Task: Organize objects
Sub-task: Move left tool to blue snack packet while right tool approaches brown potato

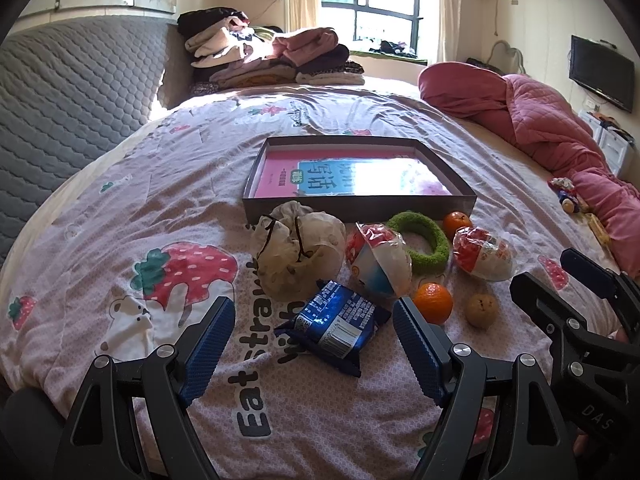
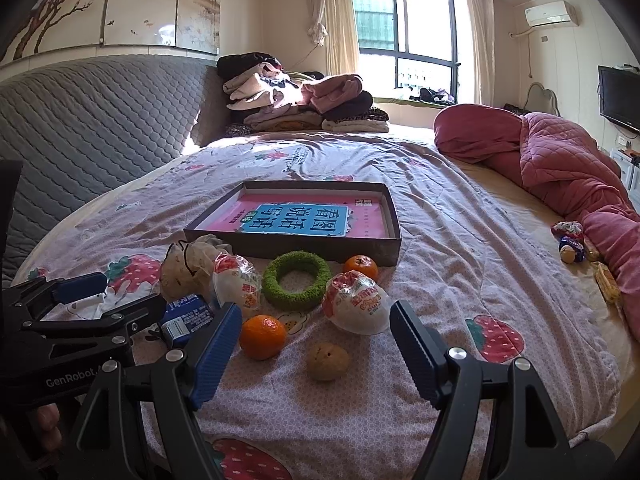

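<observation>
Left tool (image 1: 314, 344), fingers apart, hovers over a blue foil snack packet (image 1: 334, 330) on the strawberry-print bed cover (image 1: 120, 208). Right tool (image 2: 316, 350), fingers apart and empty, hovers near a round orange tangerine (image 2: 263, 337) and a brownish round fruit (image 2: 327, 361).

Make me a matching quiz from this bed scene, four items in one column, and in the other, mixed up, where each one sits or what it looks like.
Things:
1. pink book
2. blue snack packet
3. green ring
4. brown fruit

Descriptions:
A. fuzzy, open in the middle, just in front of the box
B. lying inside the shallow dark box
C. small and round, beside the nearer orange
D. crinkled wrapper between the open left gripper's fingers

Pairs: 1-B, 2-D, 3-A, 4-C
</observation>
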`<state>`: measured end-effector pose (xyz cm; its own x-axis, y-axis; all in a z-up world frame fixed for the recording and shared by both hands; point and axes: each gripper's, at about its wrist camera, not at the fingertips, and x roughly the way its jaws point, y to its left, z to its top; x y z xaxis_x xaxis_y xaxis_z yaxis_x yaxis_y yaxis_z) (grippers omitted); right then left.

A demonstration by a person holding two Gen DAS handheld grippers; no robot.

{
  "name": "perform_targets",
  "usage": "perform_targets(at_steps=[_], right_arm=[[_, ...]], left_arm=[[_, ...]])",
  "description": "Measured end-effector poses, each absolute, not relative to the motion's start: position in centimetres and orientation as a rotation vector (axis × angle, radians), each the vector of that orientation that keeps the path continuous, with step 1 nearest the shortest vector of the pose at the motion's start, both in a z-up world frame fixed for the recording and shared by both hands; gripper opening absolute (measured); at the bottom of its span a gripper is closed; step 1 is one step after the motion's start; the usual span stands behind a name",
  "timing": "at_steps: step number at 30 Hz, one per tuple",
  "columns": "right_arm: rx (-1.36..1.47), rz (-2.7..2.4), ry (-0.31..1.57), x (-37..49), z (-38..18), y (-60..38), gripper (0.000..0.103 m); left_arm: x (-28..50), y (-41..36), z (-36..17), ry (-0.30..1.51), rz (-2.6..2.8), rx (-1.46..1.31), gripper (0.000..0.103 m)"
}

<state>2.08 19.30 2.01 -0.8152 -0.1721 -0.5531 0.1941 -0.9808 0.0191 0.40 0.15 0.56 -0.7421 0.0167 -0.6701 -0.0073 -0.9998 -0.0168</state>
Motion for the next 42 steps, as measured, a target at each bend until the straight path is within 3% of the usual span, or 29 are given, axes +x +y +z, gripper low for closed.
perform_targets(at_steps=[42], right_arm=[[1.083,-2.701,0.022,1.6,-1.0,20.4,0.076]], left_arm=[[0.2,0.5,-2.8,0.034,2.775,-1.336,0.082]])
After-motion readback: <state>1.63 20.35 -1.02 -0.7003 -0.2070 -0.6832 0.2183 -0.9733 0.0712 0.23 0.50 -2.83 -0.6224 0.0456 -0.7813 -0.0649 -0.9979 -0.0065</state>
